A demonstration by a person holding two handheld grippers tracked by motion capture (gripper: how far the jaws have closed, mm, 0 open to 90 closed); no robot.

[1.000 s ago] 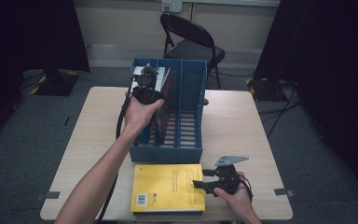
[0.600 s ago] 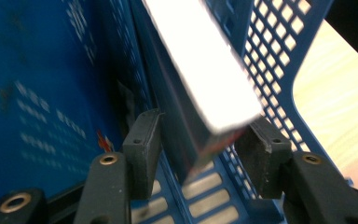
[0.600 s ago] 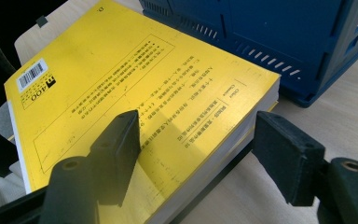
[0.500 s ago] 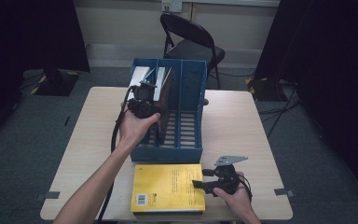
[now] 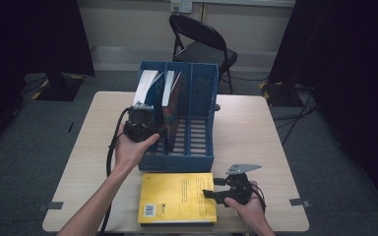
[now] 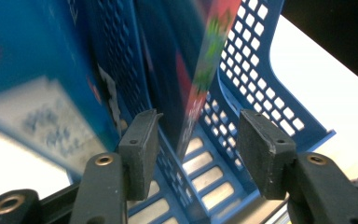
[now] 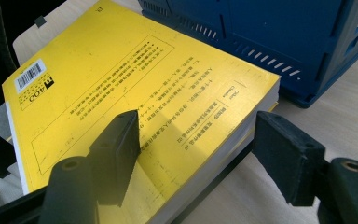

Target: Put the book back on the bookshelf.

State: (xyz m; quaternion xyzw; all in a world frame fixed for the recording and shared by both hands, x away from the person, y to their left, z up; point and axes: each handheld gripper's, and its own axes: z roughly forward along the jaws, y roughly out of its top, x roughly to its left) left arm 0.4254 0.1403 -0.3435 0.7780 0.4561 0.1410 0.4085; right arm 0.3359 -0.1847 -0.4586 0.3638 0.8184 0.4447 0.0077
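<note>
book (image 5: 177, 197) lies on table (image 5: 256, 132) before file rack (image 5: 197, 147); chair (image 5: 202, 44) behind.

A yellow book (image 5: 177, 197) with a black-bordered text box, a blue perforated file rack (image 5: 197, 147), a black folding chair (image 5: 202, 46).

We see the table (image 5: 256, 132) evenly lit from above with dark curtains around it — the rack (image 6: 242, 60) and its books blur close up — while the yellow book (image 7: 121, 79) shows glare.
</note>
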